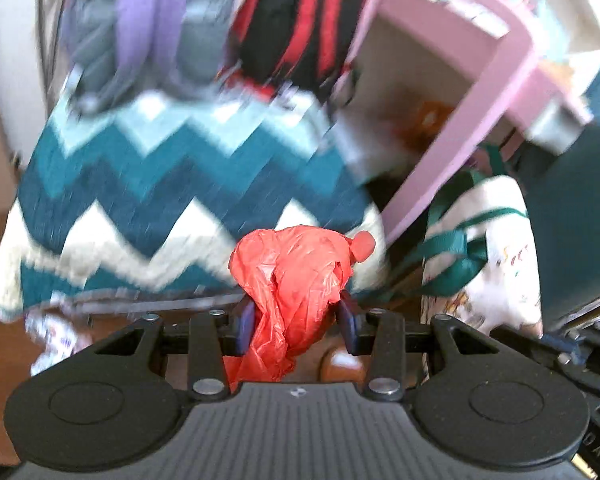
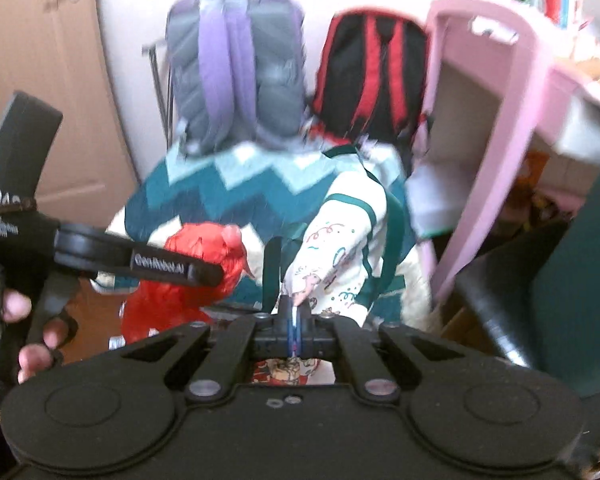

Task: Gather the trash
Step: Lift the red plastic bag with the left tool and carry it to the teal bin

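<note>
Between the left hand-held gripper (image 1: 296,322) fingers, crumpled red plastic bag (image 1: 292,280) clamped, right hand-held gripper (image 2: 294,330) pinching printed tote (image 2: 332,248).

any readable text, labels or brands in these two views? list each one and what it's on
"GenRobot.AI": white print on the arm of the left gripper, right wrist view.
"DAS": partly cut off, on the left gripper's black body.
Small white lines beneath it: too blurred to read.
Print on the white tote bag: squiggles and drawings, no legible words.
</note>
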